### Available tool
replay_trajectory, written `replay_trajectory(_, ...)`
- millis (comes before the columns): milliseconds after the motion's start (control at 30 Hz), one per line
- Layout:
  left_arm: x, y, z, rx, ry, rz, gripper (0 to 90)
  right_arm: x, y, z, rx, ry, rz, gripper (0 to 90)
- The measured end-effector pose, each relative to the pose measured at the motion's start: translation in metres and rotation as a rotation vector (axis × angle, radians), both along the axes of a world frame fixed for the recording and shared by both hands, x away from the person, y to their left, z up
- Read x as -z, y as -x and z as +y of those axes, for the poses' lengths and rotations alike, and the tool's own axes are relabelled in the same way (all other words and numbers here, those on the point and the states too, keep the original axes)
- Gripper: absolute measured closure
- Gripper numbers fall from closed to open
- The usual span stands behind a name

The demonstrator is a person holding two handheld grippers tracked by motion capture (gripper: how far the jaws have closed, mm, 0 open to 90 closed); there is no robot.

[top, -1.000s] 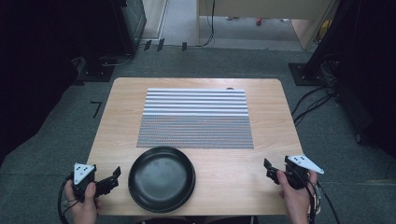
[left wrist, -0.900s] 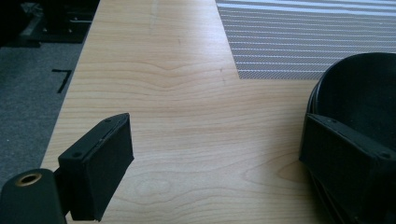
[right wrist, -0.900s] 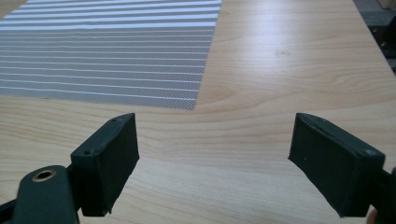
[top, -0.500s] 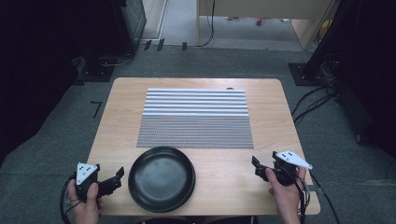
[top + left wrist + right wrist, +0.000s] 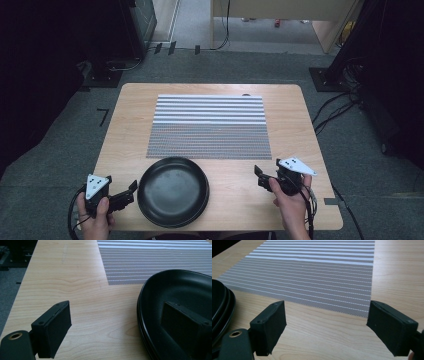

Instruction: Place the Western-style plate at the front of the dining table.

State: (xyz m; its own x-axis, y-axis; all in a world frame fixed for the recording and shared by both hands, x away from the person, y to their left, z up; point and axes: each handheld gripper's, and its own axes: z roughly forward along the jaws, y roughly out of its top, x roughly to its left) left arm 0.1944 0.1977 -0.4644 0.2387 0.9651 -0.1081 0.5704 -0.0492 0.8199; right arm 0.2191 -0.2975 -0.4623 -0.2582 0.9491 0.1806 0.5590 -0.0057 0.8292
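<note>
A black dish (image 5: pixel 173 191) with a layered rim rests on the wooden table (image 5: pixel 290 115) near its front edge, just below a grey and white striped placemat (image 5: pixel 210 127). My left gripper (image 5: pixel 127 192) is open at the dish's left side. In the left gripper view its jaws (image 5: pixel 117 332) straddle the dish's (image 5: pixel 180 290) left rim, one jaw over bare wood, the other over the dish's inside. My right gripper (image 5: pixel 260 175) is open right of the dish, over bare wood. In the right gripper view its jaws (image 5: pixel 329 327) hold nothing and point at the placemat's (image 5: pixel 312 277) near edge.
Grey carpet surrounds the table, with dark equipment stands and cables (image 5: pixel 340 107) at the back left and along the right. The dish's rim (image 5: pixel 219 305) shows at the left of the right gripper view.
My right gripper has moved left along the table's front, closer to the dish. The left gripper has stayed by the dish's left rim.
</note>
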Motion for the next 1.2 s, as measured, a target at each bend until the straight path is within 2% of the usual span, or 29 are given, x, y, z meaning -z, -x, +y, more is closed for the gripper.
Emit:
replay_trajectory(367,-0.002,0.002,-0.008,0.029,-0.002,-0.004,10.0,-0.001,-0.004,0.023,-0.044,-0.005,0.004,14.9)
replay_trajectory(700,-0.002,0.004,-0.016,0.061,-0.001,0.002,10.0,-0.003,-0.010,0.053,-0.100,-0.010,0.003,14.9)
replay_trajectory(1033,-0.001,0.004,-0.021,0.091,0.018,0.025,10.0,0.001,-0.012,0.080,-0.151,-0.024,0.017,14.9)
replay_trajectory(1167,-0.001,0.004,-0.022,0.104,0.031,0.035,10.0,0.004,-0.013,0.093,-0.174,-0.027,0.031,14.9)
replay_trajectory(1200,0.000,0.003,-0.023,0.105,0.028,0.039,10.0,0.005,-0.014,0.100,-0.188,-0.040,0.037,14.8)
